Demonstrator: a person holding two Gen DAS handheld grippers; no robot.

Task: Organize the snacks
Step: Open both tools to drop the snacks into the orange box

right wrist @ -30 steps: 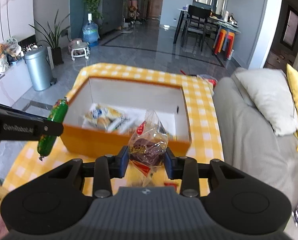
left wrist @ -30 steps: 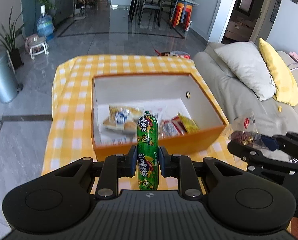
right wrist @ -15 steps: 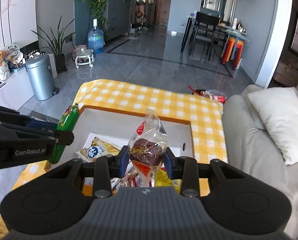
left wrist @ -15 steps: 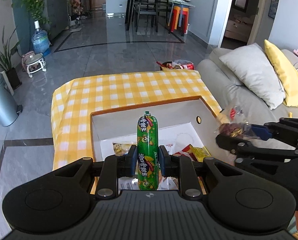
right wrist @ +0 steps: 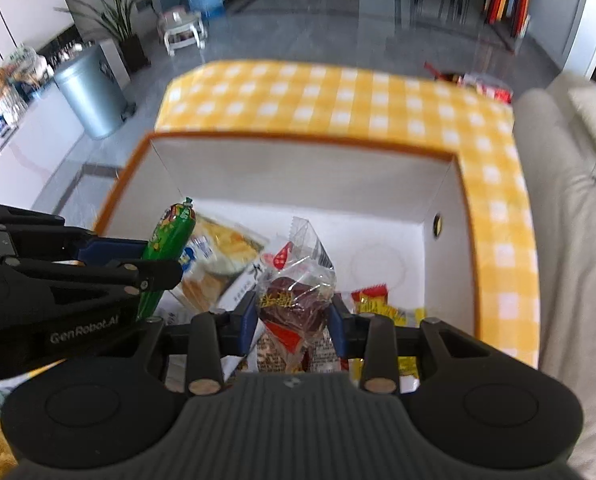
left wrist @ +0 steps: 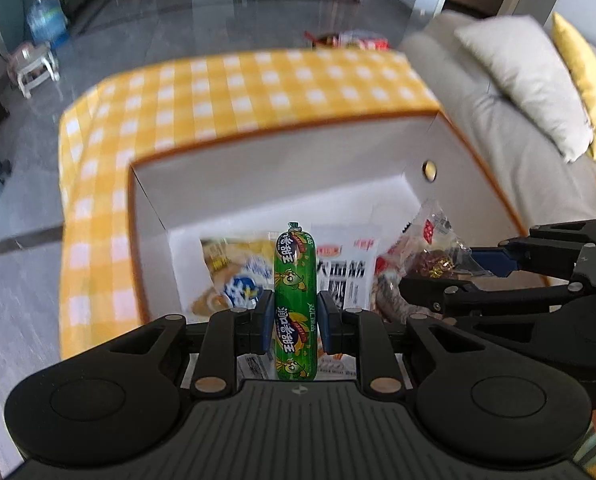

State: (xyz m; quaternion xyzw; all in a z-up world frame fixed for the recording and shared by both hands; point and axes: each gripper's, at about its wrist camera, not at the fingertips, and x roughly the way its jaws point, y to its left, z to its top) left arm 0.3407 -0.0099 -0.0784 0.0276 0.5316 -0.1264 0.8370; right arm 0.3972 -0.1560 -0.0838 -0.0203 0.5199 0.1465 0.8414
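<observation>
- Left gripper (left wrist: 296,316) clamps green sausage (left wrist: 295,300), upright over box (left wrist: 282,136) near edge.
- Right gripper (right wrist: 294,316) pinches clear-wrapped brown snack (right wrist: 296,300) beside it.
- Box floor crowded: bread pack (right wrist: 218,256), white packet (left wrist: 345,276), yellow wrapper (right wrist: 381,308).
- Sofa (right wrist: 557,240) at table's right edge.

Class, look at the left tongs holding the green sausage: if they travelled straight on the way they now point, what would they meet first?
Probably the snack packets on the box floor. The left tongs grip the green sausage and point down into the orange-rimmed box, towards the yellow pastry packet and white packet. Depth is unclear.
</observation>
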